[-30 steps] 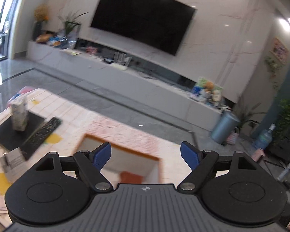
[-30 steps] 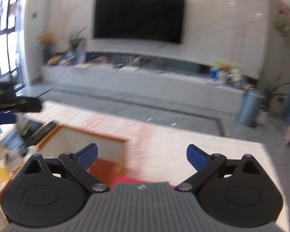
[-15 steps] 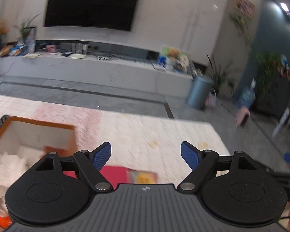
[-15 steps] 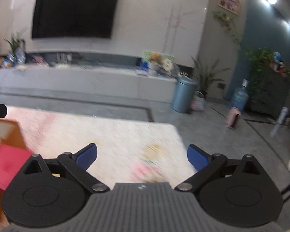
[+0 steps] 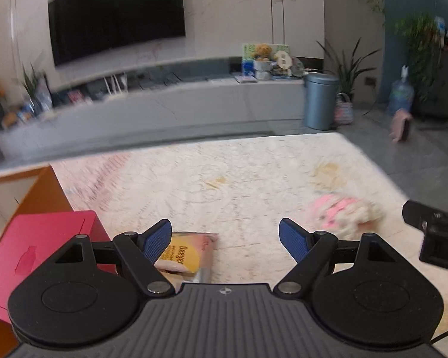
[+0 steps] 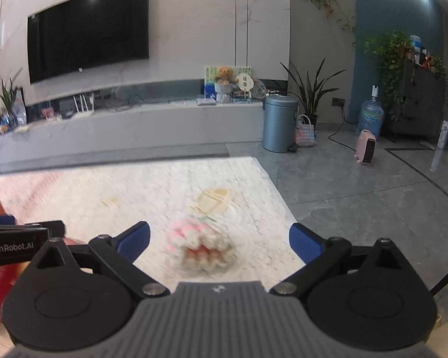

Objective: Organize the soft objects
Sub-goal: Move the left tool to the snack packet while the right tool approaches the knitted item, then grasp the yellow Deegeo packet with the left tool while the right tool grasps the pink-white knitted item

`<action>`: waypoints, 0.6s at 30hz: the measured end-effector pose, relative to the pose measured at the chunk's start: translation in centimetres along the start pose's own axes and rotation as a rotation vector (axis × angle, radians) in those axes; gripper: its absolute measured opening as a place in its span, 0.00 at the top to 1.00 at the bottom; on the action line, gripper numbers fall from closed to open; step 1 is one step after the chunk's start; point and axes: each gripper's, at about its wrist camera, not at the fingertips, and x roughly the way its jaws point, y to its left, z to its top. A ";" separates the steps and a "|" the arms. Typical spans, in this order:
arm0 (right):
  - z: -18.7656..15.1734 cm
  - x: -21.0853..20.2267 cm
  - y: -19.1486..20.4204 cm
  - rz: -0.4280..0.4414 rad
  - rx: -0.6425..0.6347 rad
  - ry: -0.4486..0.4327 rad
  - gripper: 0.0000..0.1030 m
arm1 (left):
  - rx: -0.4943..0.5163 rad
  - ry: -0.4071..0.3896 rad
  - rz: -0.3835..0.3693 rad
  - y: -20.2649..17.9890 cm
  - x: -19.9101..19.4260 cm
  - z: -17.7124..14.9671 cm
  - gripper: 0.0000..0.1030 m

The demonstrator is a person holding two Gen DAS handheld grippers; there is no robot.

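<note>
A fluffy pink and white soft toy [image 6: 201,249] lies on the pale patterned table cover, just ahead of my right gripper [image 6: 219,238], between its open fingers and apart from them. It also shows in the left wrist view [image 5: 346,213], to the right of my left gripper [image 5: 225,237], which is open and empty. A yellow and pink snack packet [image 5: 186,253] lies under the left gripper's left finger. An orange box [image 5: 41,191] with a white inside stands at the left, and a red flat box [image 5: 41,244] leans against it.
The table's right edge [image 6: 279,197] drops to a grey tiled floor. The right gripper's body [image 5: 436,235] is at the right of the left wrist view. A TV wall, a long low cabinet and a blue bin [image 6: 279,123] are far behind.
Both grippers have swung right, away from the orange box. The pink and white toy has come into both views. Both stay open.
</note>
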 end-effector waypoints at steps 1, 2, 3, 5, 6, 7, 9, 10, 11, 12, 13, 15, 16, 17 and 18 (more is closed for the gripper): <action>-0.5 0.7 0.2 -0.020 0.005 -0.001 0.05 | 0.014 -0.009 0.017 -0.7 0.1 -0.3 0.07; -1.0 1.5 0.5 -0.028 0.012 -0.006 0.05 | 0.020 -0.012 0.034 -1.1 0.3 -0.6 0.07; -1.3 2.2 0.7 -0.014 0.020 -0.007 0.04 | 0.024 -0.010 0.048 -1.4 0.7 -0.8 0.07; -1.9 3.7 1.5 0.031 0.022 -0.009 0.03 | 0.014 -0.001 0.103 -1.7 1.8 -1.2 0.10; -2.1 4.3 1.8 0.029 0.015 -0.015 0.03 | 0.005 0.000 0.123 -1.5 2.4 -1.4 0.09; -2.3 4.9 2.2 0.034 0.005 -0.023 0.03 | -0.002 0.010 0.132 -1.3 2.9 -1.5 0.09; -2.4 6.2 2.6 0.066 -0.003 -0.004 0.03 | -0.010 0.037 0.145 -0.8 4.2 -1.7 0.09; -2.2 6.9 2.8 0.080 -0.007 0.008 0.03 | -0.006 0.047 0.153 -0.7 4.7 -1.8 0.08; -2.1 7.6 3.0 0.080 -0.008 0.006 0.03 | 0.003 0.051 0.169 -0.6 5.2 -1.9 0.07; -2.0 8.1 3.3 0.074 -0.007 0.003 0.03 | 0.015 0.052 0.190 -0.6 5.6 -2.1 0.07; -2.0 8.8 3.4 0.068 -0.002 0.004 0.03 | 0.030 0.051 0.210 -0.6 6.0 -2.3 0.07; -2.0 9.9 3.6 0.062 0.022 0.020 0.03 | 0.071 0.067 0.255 -0.8 7.0 -2.9 0.04; -2.1 10.4 3.6 0.051 0.036 0.030 0.03 | 0.087 0.080 0.270 -0.9 7.6 -3.1 0.03; -2.2 10.9 3.7 0.041 0.045 0.042 0.03 | 0.105 0.085 0.283 -1.1 8.0 -3.4 0.01; -2.4 11.4 3.6 0.031 0.050 0.055 0.03 | 0.130 0.084 0.298 -1.4 8.4 -3.6 0.00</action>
